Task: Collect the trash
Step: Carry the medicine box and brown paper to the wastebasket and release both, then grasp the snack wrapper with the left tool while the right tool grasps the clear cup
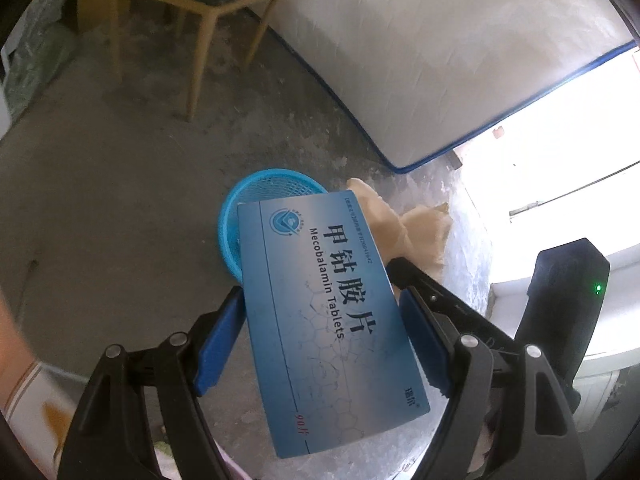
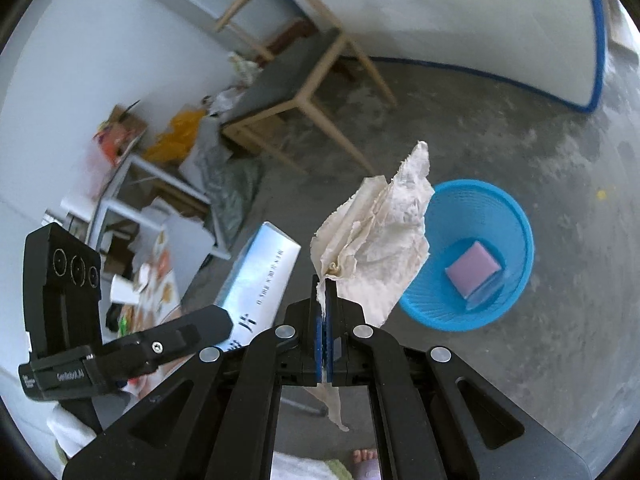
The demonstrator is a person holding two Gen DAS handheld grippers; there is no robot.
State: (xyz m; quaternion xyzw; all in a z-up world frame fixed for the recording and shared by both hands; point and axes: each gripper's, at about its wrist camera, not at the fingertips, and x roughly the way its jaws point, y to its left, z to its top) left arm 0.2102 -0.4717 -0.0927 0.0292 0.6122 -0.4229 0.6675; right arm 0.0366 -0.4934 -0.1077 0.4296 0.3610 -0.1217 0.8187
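With one purple packet (image 2: 474, 266) already in the blue basket (image 2: 520, 216), a tablet box (image 1: 332, 320) is clamped wide in the left hand-held gripper (image 1: 320, 312) and a crumpled tissue (image 2: 376, 236) pinched tight in the right hand-held gripper (image 2: 325, 300), both near the basket, undropped.

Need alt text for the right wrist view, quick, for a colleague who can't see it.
The right claw is shut on a crumpled paper towel, held above a concrete floor near a blue basket that holds a purple box. At left, the left claw carries a blue tablet box.

Daylight glare blows out the doorway (image 1: 560, 152); chair (image 2: 288, 80) motion-blurred; fisheye bends edges, corners dark.
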